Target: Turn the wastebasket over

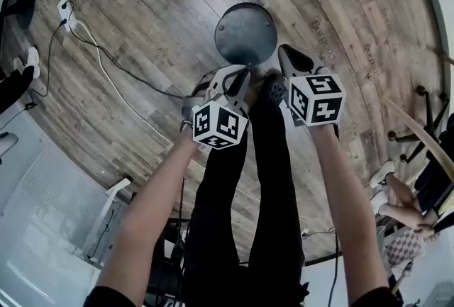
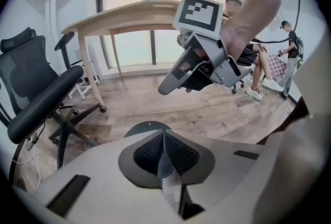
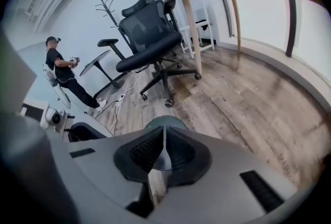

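Head view: the basket (image 1: 245,34) stands on the floor (image 1: 142,36) at 12 o'clock, seemingly base-up (so the turning looks done). Left gripper view: left gripper (image 2: 164,153) closed, empty. Right gripper view: right gripper (image 3: 164,150) likewise closed on nothing. Next, probably just withdrawing.

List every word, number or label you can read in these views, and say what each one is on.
Print on the wooden floor: faint lettering, too blurred to read.
Marker cubes: black-and-white square patterns only, no words or numbers.
Wastebasket: no label shows.
No other text is legible in any view.
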